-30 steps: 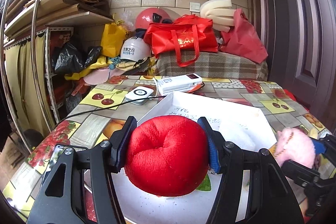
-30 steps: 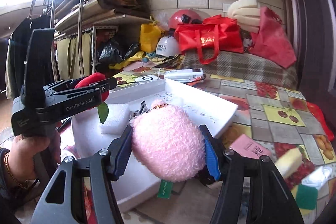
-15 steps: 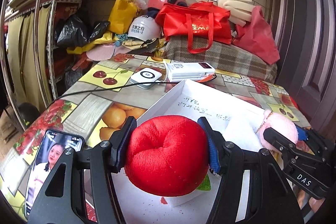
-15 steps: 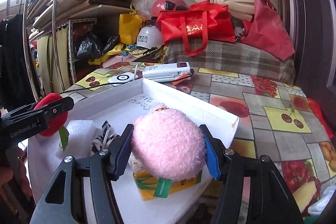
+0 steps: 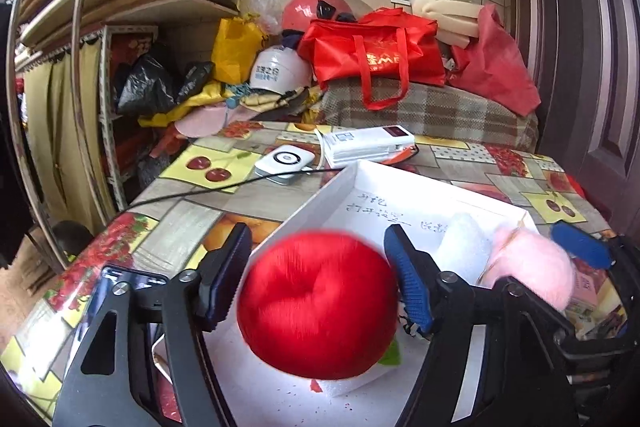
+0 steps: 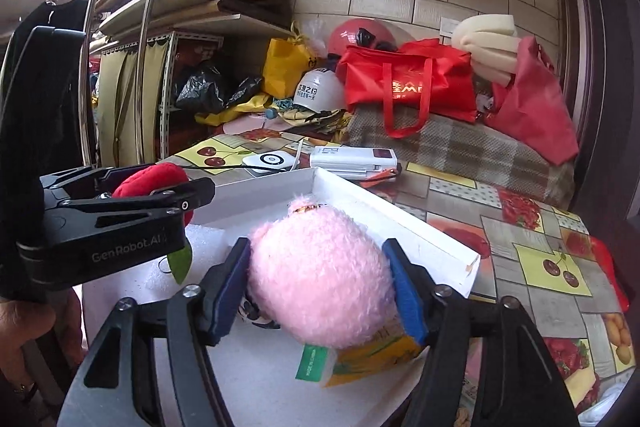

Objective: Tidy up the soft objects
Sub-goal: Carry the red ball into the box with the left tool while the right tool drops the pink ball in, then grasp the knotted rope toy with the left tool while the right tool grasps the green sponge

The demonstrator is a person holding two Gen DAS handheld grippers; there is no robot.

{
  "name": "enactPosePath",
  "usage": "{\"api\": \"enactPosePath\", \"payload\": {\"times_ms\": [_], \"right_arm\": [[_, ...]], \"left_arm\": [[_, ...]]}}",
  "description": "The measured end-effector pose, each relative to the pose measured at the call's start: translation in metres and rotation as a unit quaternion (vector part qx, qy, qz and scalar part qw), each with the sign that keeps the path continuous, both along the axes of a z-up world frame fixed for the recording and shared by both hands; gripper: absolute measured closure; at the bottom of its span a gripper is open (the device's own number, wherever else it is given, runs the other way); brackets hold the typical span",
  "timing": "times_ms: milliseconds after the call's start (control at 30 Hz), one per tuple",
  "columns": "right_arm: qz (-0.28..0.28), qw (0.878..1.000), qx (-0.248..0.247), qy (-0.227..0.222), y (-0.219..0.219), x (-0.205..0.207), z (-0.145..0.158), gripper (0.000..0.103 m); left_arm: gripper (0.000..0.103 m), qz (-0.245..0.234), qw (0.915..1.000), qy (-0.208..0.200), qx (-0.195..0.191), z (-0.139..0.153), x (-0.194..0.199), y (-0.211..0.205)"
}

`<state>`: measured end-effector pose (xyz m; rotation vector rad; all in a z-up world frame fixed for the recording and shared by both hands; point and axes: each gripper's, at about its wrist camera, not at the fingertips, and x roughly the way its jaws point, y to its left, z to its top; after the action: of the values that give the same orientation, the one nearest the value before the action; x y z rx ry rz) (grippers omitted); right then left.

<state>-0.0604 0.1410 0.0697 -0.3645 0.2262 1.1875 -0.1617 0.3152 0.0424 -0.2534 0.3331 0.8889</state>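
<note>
A: Our left tool (image 5: pixel 316 283) has just been opening. Its jaws now stand clear on both sides of the round red plush apple (image 5: pixel 320 307), which looks blurred, as if dropping onto the floor of the shallow white foam tray (image 5: pixel 420 187).

B: Our right tool (image 6: pixel 320 279) has just been opening too. The fluffy pink plush ball (image 6: pixel 320 275) sits between its blue pads (image 6: pixel 404 291) with little or no gap showing, resting on a yellow-and-green carton (image 6: pixel 360 359) at the tray's near right corner.

A: So we judge this the release step. Next we should draw both tools back without snagging the fur.

B: Only the left view shows the apple whole, plus a phone (image 5: pixel 120 287) on the patterned bench (image 5: pixel 188 223) to its left. The right view shows just a slice of it behind the left tool, but adds a hand (image 6: pixel 24 323) and the carton.
</note>
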Motion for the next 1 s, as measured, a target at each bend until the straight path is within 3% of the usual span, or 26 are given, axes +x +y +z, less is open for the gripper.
{"api": "enactPosePath", "payload": {"times_ms": [33, 67, 100, 167, 400, 600, 800, 900, 1000], "right_arm": [[0.000, 1.000, 0.001, 0.002, 0.000, 0.001, 0.000, 0.016], [-0.004, 1.000, 0.003, 0.006, -0.001, 0.004, 0.000, 0.015], [-0.007, 1.000, 0.008, 0.010, -0.003, 0.006, 0.001, 0.011], [-0.014, 1.000, 0.017, 0.017, -0.006, 0.009, 0.002, 0.000], [-0.029, 0.999, 0.036, 0.029, -0.012, 0.015, 0.002, 0.000], [-0.035, 0.997, 0.060, 0.023, -0.021, 0.012, 0.004, 0.000], [-0.042, 0.992, 0.108, 0.047, -0.058, 0.015, 0.007, 0.000], [-0.037, 0.986, 0.156, 0.046, -0.085, 0.012, 0.013, 0.000], [-0.029, 0.966, 0.253, 0.034, -0.129, 0.010, 0.018, 0.000]], "left_arm": [[0.017, 0.008, 0.9999, 0.001, 0.010, 0.001, -0.001, -0.004], [0.003, 0.015, 0.9996, 0.001, 0.023, 0.001, -0.001, -0.008], [0.000, 0.023, 0.9992, 0.001, 0.033, 0.002, -0.002, -0.011], [0.000, 0.022, 0.9988, -0.004, 0.042, 0.002, -0.004, -0.013], [0.000, 0.023, 0.9990, -0.006, 0.038, 0.002, -0.006, -0.008], [0.000, 0.020, 0.9980, -0.034, 0.050, 0.004, -0.017, -0.016], [0.000, -0.010, 0.9983, -0.043, 0.038, 0.004, -0.019, -0.026], [0.000, -0.028, 0.9977, -0.044, 0.043, 0.006, -0.016, -0.036], [0.000, -0.050, 0.9967, -0.034, 0.055, 0.006, -0.009, -0.048]]}}
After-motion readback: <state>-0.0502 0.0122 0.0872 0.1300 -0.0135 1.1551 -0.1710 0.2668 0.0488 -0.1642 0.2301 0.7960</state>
